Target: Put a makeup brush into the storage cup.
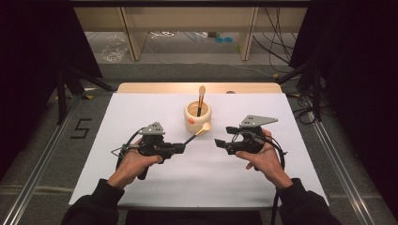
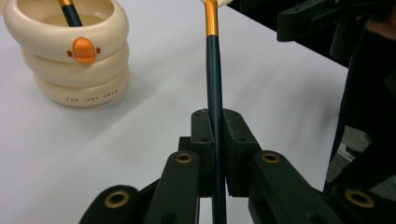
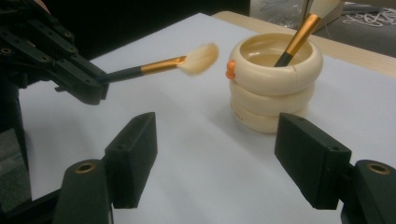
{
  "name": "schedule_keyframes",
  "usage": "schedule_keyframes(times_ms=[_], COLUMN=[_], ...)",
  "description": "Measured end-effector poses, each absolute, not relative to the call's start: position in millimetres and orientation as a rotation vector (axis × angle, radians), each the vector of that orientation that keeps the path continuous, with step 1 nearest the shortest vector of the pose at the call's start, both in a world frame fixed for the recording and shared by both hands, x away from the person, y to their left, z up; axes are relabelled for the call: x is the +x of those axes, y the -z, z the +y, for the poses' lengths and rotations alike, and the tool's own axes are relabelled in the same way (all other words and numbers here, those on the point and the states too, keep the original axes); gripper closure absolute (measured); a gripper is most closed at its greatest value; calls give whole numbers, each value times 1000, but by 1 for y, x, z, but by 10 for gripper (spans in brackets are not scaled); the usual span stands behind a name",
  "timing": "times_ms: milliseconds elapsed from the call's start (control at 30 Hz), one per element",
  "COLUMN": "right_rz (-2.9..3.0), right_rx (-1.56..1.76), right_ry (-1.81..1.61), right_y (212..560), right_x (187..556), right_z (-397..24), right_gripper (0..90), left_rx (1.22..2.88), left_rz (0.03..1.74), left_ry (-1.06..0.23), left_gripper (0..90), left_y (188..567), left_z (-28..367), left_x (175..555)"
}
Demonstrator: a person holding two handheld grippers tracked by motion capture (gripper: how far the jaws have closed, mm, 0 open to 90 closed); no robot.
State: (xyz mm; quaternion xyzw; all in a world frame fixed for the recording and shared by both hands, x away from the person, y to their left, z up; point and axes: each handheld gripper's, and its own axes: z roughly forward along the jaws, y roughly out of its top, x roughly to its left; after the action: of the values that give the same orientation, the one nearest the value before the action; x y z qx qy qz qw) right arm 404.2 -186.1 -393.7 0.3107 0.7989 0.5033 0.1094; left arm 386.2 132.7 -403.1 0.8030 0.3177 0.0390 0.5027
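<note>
Left gripper [image 1: 180,148] clamped tight on the dark handle of a makeup brush [image 2: 213,88], bristles [image 3: 200,58] up off the white table [image 1: 141,108], close to the cream ringed holder [image 1: 197,116]. Second brush [image 1: 201,99] standing inside that holder. Right gripper [image 3: 215,156] jaws wide apart, nothing between them, hovering over the table facing holder and held brush.
</note>
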Motion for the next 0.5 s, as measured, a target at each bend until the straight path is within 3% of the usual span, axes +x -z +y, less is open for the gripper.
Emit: schedule_keyframes(times_ms=[500], right_rz=[2331], right_rx=[923], right_ry=[-1688], right_y=[402], right_x=[402], right_z=[-173], right_gripper=[316], left_rx=[1876], left_rz=[769], left_ry=[-93], left_gripper=[841], left_y=[404], left_z=[132], left_x=[385])
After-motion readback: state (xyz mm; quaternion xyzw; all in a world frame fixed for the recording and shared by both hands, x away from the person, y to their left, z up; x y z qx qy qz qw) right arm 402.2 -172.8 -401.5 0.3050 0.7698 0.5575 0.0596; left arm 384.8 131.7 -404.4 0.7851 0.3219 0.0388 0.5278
